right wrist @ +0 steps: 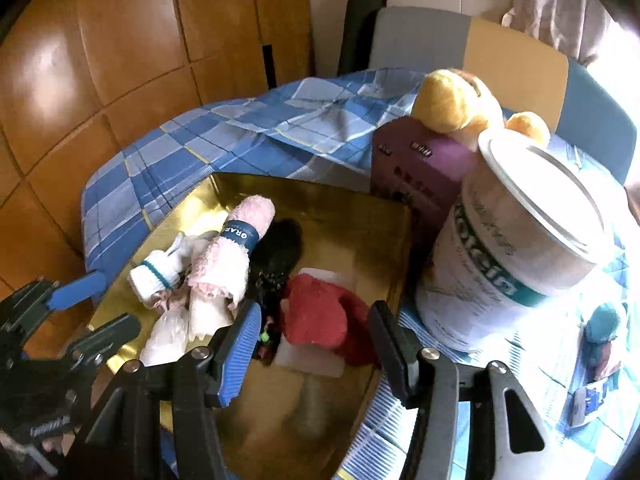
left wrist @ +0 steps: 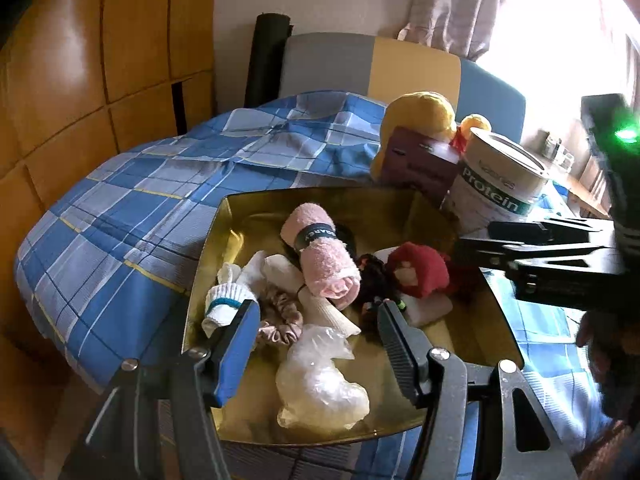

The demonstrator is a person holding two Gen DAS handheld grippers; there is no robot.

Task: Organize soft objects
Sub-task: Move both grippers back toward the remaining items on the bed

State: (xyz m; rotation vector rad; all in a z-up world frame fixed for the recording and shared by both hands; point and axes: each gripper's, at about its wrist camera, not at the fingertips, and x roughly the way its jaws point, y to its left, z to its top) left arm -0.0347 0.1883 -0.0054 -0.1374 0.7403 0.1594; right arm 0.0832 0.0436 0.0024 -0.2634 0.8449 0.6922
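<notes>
A: Tools? 
B: Left tool released, nothing gripped; right tool released above red cloth. 
A: Soft items? 
B: Piled in gold tray on bed, pink towel roll included.

A yellow plush toy sits half hidden behind a maroon box and a white tub. A white pad lies mostly covered by a red cloth. Glare washes out the window.
</notes>
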